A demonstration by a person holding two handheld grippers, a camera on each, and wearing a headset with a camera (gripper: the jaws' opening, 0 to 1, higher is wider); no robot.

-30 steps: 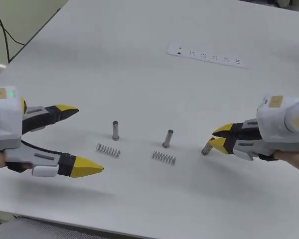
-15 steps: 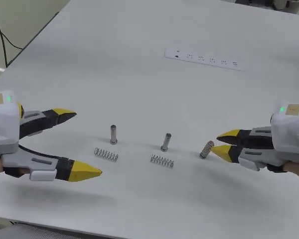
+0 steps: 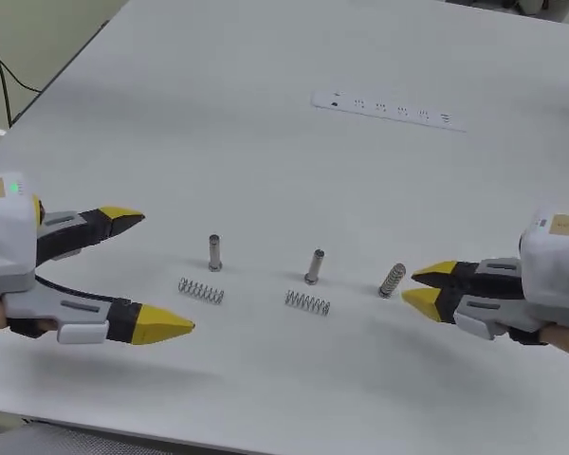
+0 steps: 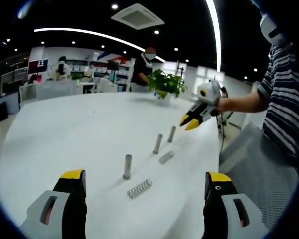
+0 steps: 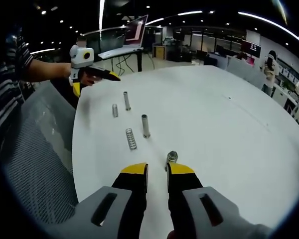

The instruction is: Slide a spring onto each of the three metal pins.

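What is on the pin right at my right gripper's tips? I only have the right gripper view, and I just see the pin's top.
Observer: In the head view that pin has a spring coiled around it along its length.
Operator: And the left gripper's jaws, open or shut? It is small and side-on for me.
Observer: The head view shows the left gripper with its jaws spread wide and nothing between them.

An open-plan office; rows of desks [image 4: 45, 89], a laptop [image 5: 134, 30], a potted plant [image 4: 167, 83] (recessed spotlights [image 4: 114, 7] overhead).
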